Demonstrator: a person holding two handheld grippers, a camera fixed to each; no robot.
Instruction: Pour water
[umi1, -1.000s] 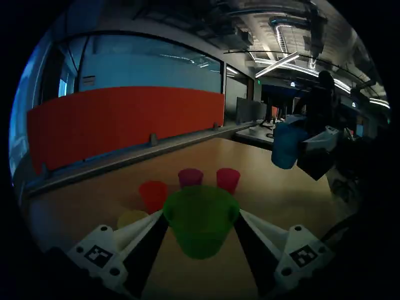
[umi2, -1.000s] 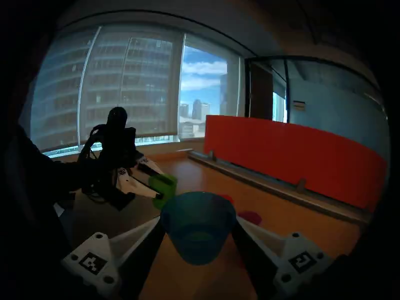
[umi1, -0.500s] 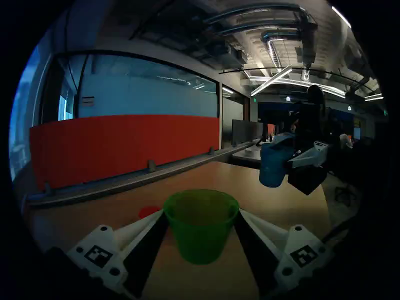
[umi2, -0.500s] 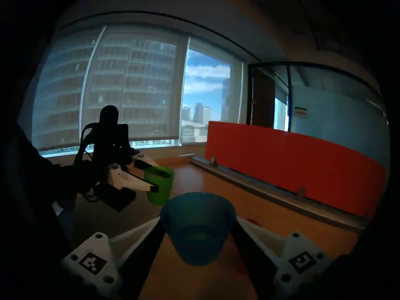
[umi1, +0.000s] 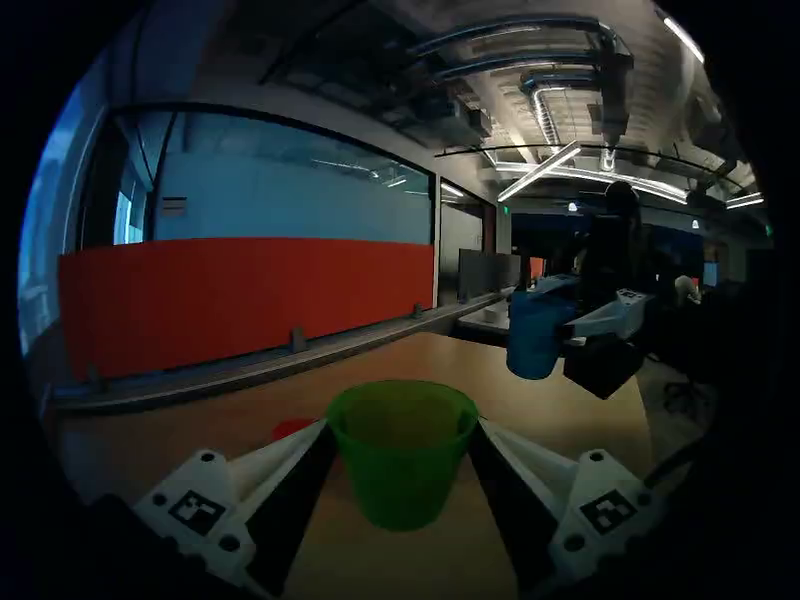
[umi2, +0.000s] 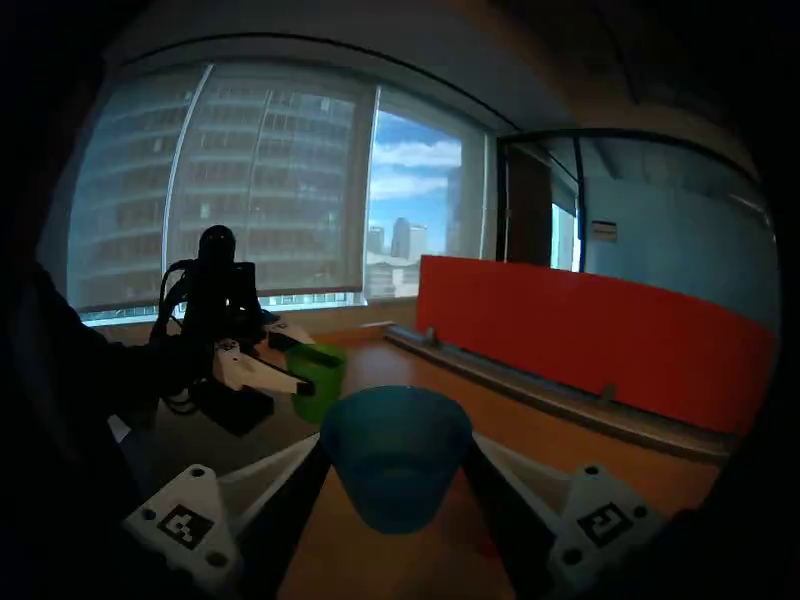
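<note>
The left claw (umi1: 402, 432) is held level over the wooden surface (umi1: 560, 415). Its two fingers are spread to a cup's width and press on either side of a green plastic cup (umi1: 403, 470), which stands upright between them, mouth up. The right claw (umi2: 396, 447) is also held level and grips an upright blue plastic cup (umi2: 396, 480) the same way, on both sides. In the left gripper view the blue cup shows ahead and to the right of the green one, well apart from it. Whether either cup has water inside cannot be told. A red cup (umi1: 291, 428) peeks out on the surface just beside the left claw's finger, in front of a long orange-red partition (umi1: 250, 295).
</note>
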